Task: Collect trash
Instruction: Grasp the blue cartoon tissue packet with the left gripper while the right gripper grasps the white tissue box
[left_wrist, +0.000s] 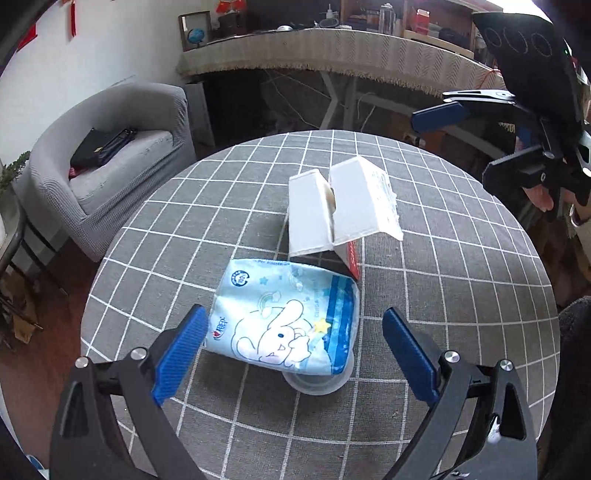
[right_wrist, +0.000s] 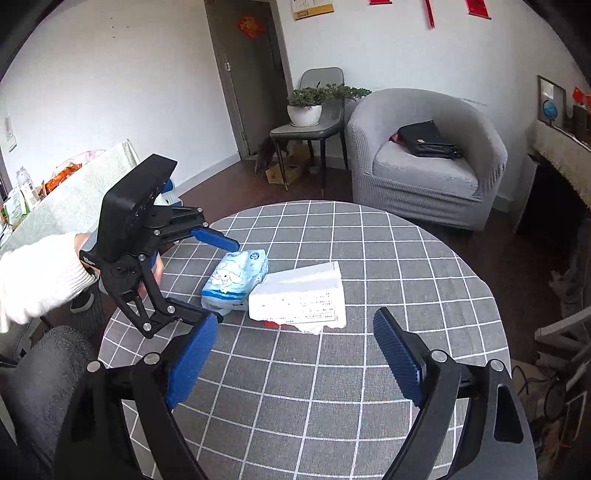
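On the round table with a grey checked cloth (left_wrist: 461, 295) lies a blue tissue pack (left_wrist: 284, 314) printed with a white cartoon rabbit, resting on a clear round cup (left_wrist: 317, 384). Behind it stands a torn white carton (left_wrist: 340, 210) with a red side. My left gripper (left_wrist: 295, 354) is open, its blue fingers on either side of the pack's near end; neither pad presses on it. My right gripper (right_wrist: 295, 354) is open with nothing in it, aimed at the carton (right_wrist: 299, 295) and the pack (right_wrist: 236, 277). The right wrist view shows the left gripper (right_wrist: 227, 280) straddling the pack.
A grey armchair (right_wrist: 424, 170) with a black bag (right_wrist: 424, 140) stands beyond the table. A cloth-covered long table (left_wrist: 332, 51) holds clutter. A potted plant (right_wrist: 306, 107) sits on a chair by the door. A white sleeve (right_wrist: 37, 277) holds the left gripper.
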